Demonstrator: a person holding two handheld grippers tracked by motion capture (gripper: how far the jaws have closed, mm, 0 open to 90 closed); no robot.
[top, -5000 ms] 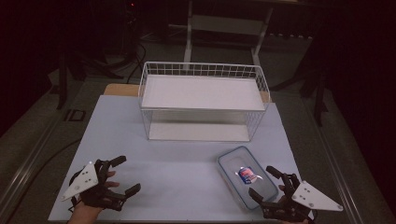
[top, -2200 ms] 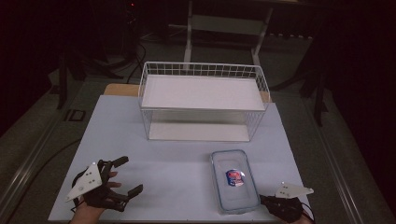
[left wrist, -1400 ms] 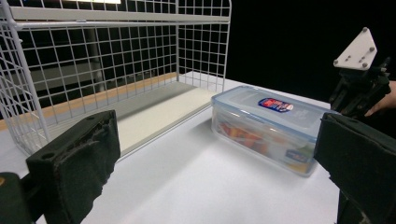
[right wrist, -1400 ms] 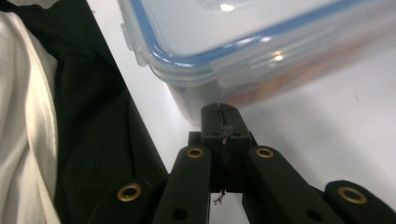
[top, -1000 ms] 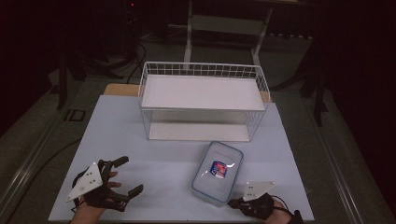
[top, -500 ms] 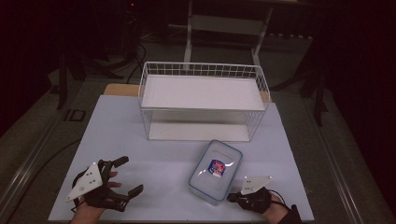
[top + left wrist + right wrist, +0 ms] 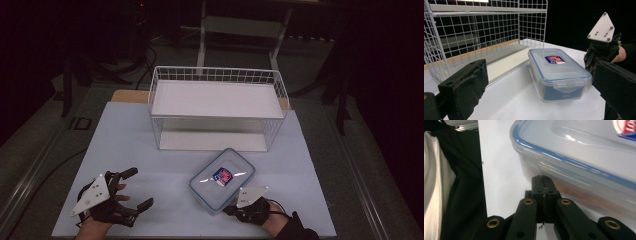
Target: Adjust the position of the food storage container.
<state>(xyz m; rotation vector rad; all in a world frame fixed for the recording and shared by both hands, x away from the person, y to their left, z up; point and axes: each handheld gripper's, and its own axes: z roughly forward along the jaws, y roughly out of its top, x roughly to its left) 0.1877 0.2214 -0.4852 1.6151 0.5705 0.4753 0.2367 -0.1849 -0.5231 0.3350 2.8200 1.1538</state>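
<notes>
Box: clear plastic lidded box with blue rim (image 7: 222,179), on the pale table (image 7: 150,165) just ahead of my right gripper (image 7: 543,180), before the white wire basket (image 7: 216,107).
Right gripper: pressed together, tips seemingly against the box's near side.
Left gripper (image 7: 131,190): spread, empty, well aside.
Risk: an off-centre push could spin the box askew.

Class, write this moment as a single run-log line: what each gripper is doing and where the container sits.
right gripper: shut, tips against container | left gripper: open, apart | container: lidded, on table before wire basket
</notes>
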